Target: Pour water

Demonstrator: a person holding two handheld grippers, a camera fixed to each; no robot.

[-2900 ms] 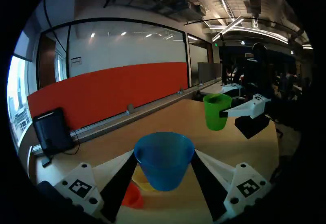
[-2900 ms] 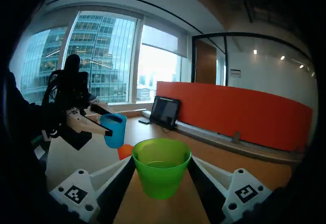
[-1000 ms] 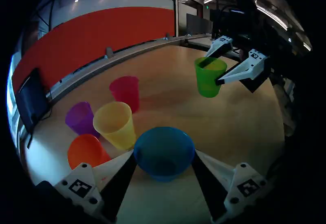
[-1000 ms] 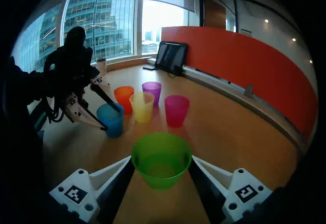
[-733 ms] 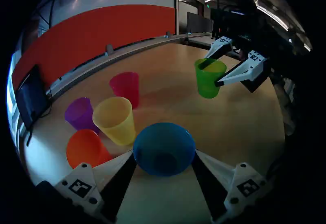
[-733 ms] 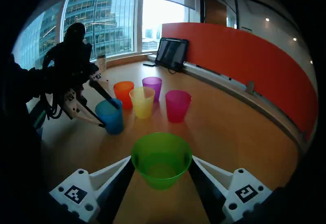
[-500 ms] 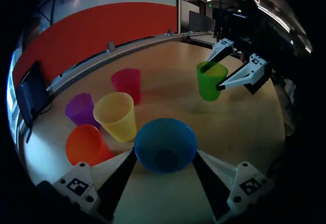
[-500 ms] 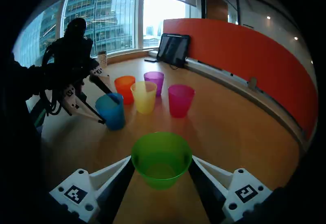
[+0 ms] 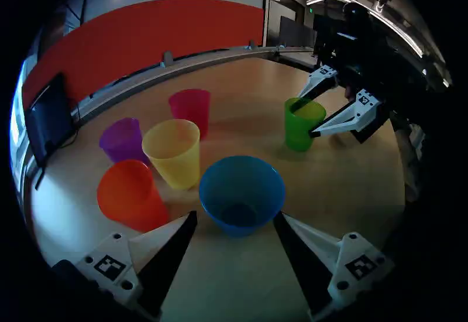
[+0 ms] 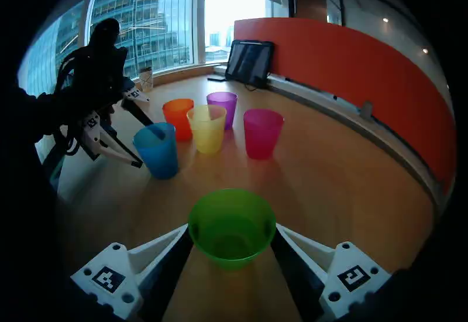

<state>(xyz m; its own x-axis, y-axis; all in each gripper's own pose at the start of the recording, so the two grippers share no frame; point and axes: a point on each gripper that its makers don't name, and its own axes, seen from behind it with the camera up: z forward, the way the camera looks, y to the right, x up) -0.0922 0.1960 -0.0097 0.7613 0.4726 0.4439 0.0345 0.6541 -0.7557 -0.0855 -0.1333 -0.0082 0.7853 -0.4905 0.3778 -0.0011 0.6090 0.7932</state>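
Nearest in the left gripper view, we are looking at the left gripper. Its jaws are standing a little wider than the blue cup between them. On one side a thin strip of the table is showing between the finger and the cup wall. The other finger is lying against the cup or just beside it; we cannot tell which. The blue cup is standing upright on the table. In the right gripper view the right gripper is gripping the green cup, with both fingers pressing on its sides. This cup is also upright, and its bottom is sitting at the table surface or just above it. A little farther we are seeing four more cups standing close together: the orange cup, the yellow cup, the purple cup and the pink cup. Behind them a dark screen is leaning near the far edge of the table. Beyond it an orange wall and tall windows are standing at the back of the room.
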